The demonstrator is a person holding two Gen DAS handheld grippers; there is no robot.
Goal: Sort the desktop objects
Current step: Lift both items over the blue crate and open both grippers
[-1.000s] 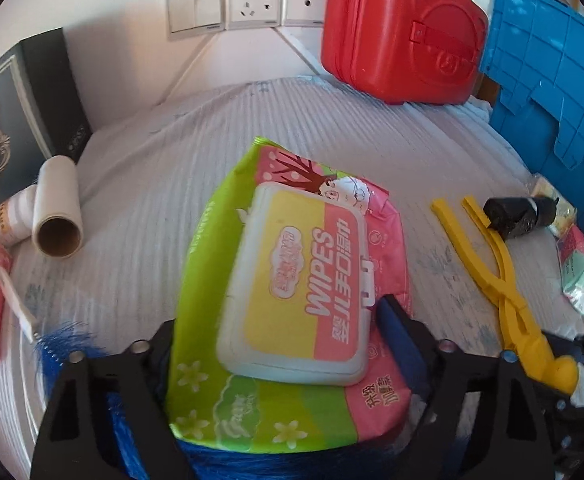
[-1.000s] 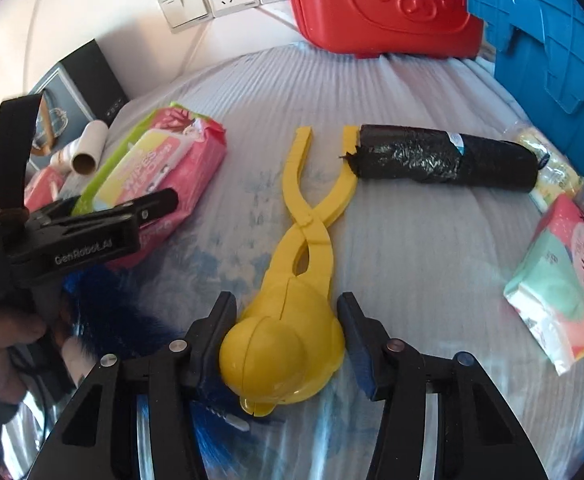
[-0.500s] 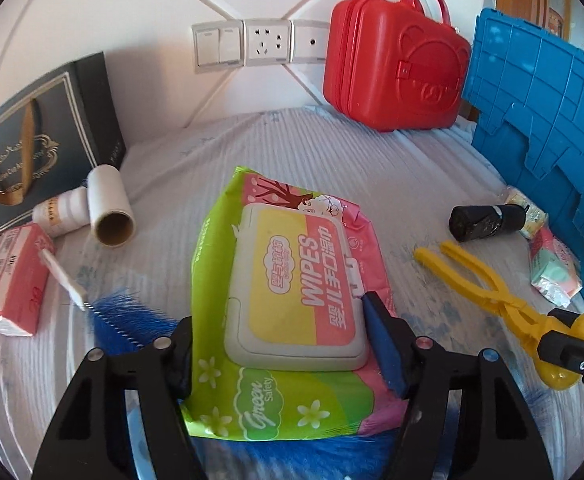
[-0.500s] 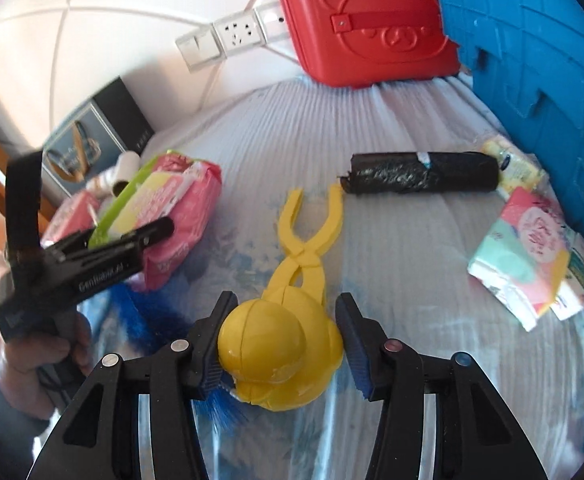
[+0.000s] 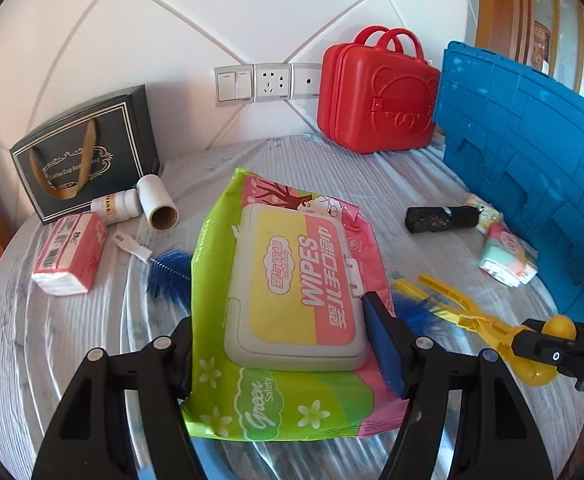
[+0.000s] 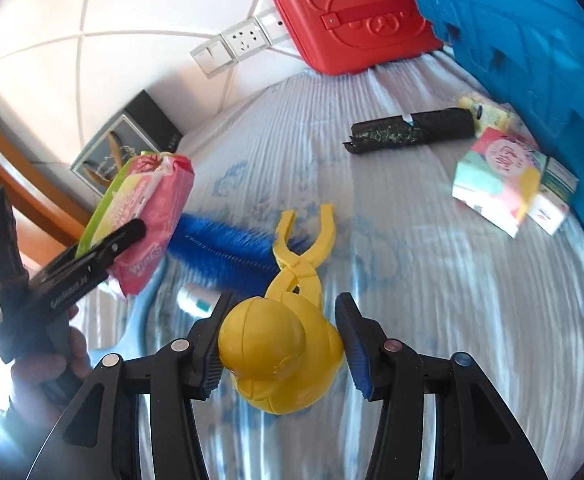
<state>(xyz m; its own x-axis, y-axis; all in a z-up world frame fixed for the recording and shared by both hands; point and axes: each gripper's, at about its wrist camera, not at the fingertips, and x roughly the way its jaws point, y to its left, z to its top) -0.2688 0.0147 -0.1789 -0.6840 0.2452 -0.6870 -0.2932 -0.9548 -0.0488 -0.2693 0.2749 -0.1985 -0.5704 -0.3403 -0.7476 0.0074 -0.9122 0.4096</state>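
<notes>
My left gripper (image 5: pixel 288 354) is shut on a green and pink wipes pack (image 5: pixel 288 292), held up off the striped cloth. The same wipes pack (image 6: pixel 148 196) shows at the left of the right wrist view, clamped in the left gripper (image 6: pixel 108 248). My right gripper (image 6: pixel 282 350) is shut on the round duck-shaped head of a yellow snowball clamp (image 6: pixel 282 354), lifted above the cloth with its handles (image 6: pixel 307 236) pointing away. In the left wrist view the yellow clamp (image 5: pixel 471 316) hangs at the right in the right gripper (image 5: pixel 547 350).
A blue bottle brush (image 6: pixel 220 248) lies on the cloth under both held things. A black roll (image 5: pixel 441 218), tissue packets (image 5: pixel 507 256), a red case (image 5: pixel 375 96) and a blue crate (image 5: pixel 531 168) stand right. A dark box (image 5: pixel 88 152), white bottle, cardboard tube (image 5: pixel 158 202) and pink tissue pack (image 5: pixel 70 252) sit left.
Both grippers have risen and pulled back from the cloth, carrying the wipes pack and the yellow clamp. The blue brush under them is now uncovered.
</notes>
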